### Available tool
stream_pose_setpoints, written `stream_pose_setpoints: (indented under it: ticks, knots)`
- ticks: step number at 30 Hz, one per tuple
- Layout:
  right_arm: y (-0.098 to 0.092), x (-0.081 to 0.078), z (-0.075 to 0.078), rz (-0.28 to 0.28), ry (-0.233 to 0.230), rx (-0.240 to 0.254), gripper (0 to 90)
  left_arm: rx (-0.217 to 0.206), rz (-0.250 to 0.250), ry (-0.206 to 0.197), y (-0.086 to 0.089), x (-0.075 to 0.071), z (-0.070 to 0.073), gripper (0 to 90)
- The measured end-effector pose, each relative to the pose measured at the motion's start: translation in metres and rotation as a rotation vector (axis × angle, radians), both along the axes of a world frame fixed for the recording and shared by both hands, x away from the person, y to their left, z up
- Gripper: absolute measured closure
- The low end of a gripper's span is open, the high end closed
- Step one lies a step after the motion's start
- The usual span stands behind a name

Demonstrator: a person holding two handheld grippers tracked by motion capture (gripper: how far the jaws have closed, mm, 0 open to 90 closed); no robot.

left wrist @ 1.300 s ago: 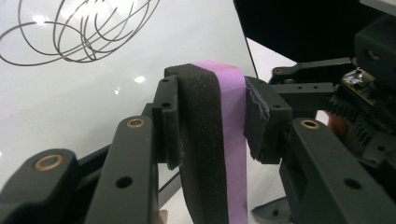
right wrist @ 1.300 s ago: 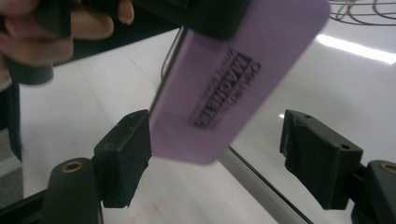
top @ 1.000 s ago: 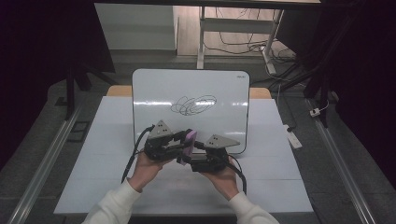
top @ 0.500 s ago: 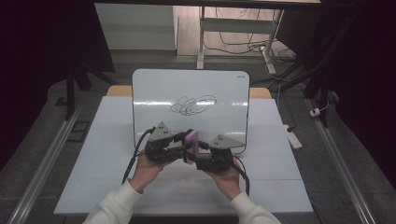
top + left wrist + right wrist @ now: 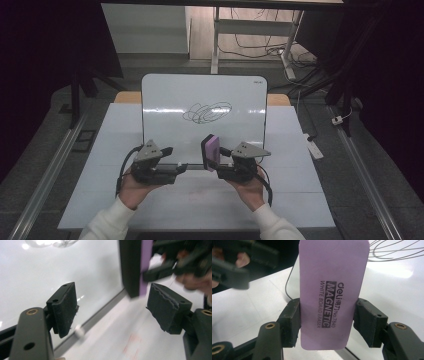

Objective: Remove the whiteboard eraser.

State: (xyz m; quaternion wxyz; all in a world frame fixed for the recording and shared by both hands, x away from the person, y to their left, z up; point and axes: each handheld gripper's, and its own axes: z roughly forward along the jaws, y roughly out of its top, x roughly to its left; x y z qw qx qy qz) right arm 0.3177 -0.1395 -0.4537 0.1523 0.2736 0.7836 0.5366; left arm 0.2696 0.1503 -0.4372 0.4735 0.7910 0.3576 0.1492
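1. High view: the whiteboard [image 5: 204, 117] lay on the table [image 5: 90, 190] with a dark scribble [image 5: 207, 112] in its upper middle, untouched by the look of it. The right gripper [image 5: 214, 156] sat at the board's near edge, toward its right corner, holding the purple eraser [image 5: 210, 151] upright on its edge. The left gripper [image 5: 176, 168] was also at the board's near edge, off to the left of the eraser and clear of it.

2. Left gripper view: the left gripper's [image 5: 112, 305] jaws had just been opening and stood wide, nothing between the pads. The eraser [image 5: 136, 267] hung just beyond them, dark felt side and purple edge showing, over the board's frame [image 5: 100, 315]. So the handoff looked done to me: the left had let go and the right had it.

3. Right gripper view: the right gripper [image 5: 325, 322] had just closed, and its pads were pressed on both long sides of the eraser [image 5: 332, 292], printed label facing the camera. The scribble [image 5: 397, 251] showed past the eraser's top right, still all there on the whiteboard [image 5: 392, 290].

4. My read on progress: pickup and transfer finished, and the grip looked solid. What's left is basically the whole job, I'd guess: turn the felt side down onto the board, carry it up from the near edge to the scribble and rub it out. No wiping had started as far as I could see.
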Motion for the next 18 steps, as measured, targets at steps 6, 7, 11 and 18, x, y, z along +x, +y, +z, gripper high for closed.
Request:
stream_pose_setpoints:
  ticks: [6, 7, 11, 18]
  knots:
    - [-0.007, 0.004, 0.003, -0.019, -0.026, -0.015, 40.4, 0.032, 0.032, 0.049, 0.026, -0.011, -0.017, 24.0]
    - [-0.008, 0.005, 0.004, -0.023, -0.029, -0.013, 40.5, 0.032, 0.039, 0.055, 0.030, -0.012, -0.019, 23.9]
    - [-0.014, 0.008, 0.005, -0.044, -0.034, -0.014, 40.5, 0.035, 0.064, 0.080, 0.047, -0.018, -0.030, 23.7]
    - [-0.027, 0.009, 0.010, -0.091, -0.064, -0.012, 40.5, 0.052, 0.113, 0.147, 0.075, -0.026, -0.059, 23.6]
